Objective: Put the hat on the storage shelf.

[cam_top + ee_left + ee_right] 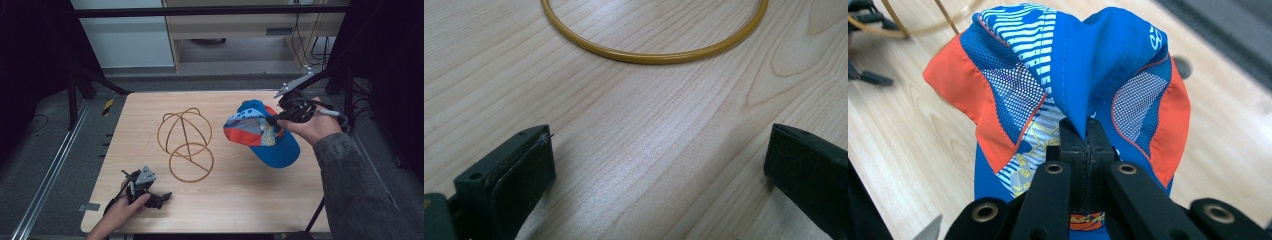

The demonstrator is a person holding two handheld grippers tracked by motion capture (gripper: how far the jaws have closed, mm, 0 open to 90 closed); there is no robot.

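Observation:
A blue, orange and patterned cap (262, 132) hangs above the right side of the table, pinched by its blue fabric (1088, 65) in my right gripper (276, 120). In the right gripper view the two black jaws are pressed together on a fold of the cap (1083, 132). A golden wire hat frame (186, 142) lies on its side at the table's middle. My left gripper (162, 197) rests low at the near left corner, open, with bare wood between its pads (524, 170). The frame's ring (654, 52) lies just beyond them.
The wooden table (240, 200) has free surface in front and to the right of the frame. A metal rail (50, 170) runs along the floor at the left. Dark stands (345, 85) and cables rise behind the right back corner.

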